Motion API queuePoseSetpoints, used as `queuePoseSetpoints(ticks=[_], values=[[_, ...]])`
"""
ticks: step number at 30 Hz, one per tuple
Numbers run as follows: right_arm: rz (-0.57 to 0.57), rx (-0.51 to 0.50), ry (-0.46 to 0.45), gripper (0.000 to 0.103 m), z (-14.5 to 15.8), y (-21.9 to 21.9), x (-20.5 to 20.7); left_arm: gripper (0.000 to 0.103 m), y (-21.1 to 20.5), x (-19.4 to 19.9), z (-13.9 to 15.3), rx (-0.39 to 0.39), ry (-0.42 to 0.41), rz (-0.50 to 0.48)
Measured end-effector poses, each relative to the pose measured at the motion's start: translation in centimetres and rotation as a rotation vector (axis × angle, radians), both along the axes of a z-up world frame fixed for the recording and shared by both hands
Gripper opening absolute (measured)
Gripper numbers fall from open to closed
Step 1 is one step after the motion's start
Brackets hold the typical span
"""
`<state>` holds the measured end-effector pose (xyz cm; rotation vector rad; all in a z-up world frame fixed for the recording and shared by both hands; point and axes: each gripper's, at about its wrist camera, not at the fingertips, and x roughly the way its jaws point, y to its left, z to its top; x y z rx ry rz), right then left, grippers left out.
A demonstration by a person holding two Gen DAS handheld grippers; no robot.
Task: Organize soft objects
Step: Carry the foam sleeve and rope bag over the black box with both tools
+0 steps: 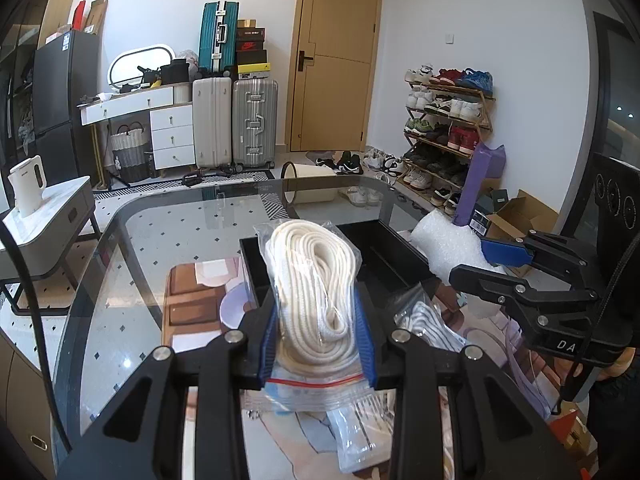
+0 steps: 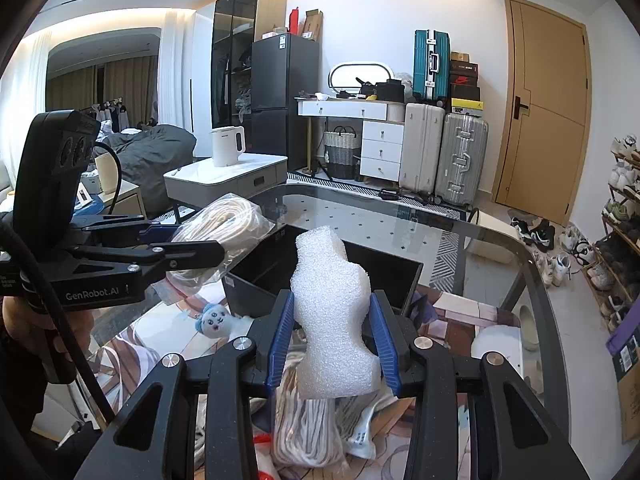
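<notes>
Above the black bin | our left gripper clamps 1 bagged rope coil | our right gripper clamps 1 foam piece

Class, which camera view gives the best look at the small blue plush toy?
The right wrist view: the blue plush toy lies face-up on the table, left of the right gripper. The left wrist view does not show it.

The bag of white rope hid most of the black tray's floor, and the foam piece covered its near wall from the other side. A second rope bundle ran out of sight under the right gripper. The small blue plush toy was half tucked behind the tray's corner. Labels on the stacked shoe boxes were too small to read.
</notes>
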<state>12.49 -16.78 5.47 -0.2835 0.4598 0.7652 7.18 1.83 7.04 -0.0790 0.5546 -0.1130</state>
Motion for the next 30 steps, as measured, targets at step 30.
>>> queuePoseSetpoints(ticks=[30], values=[[0.024, -0.005, 0.054, 0.039, 0.7, 2.0, 4.9, 0.032, 0.5, 6.6, -1.1, 0.005, -0.006, 0.025]])
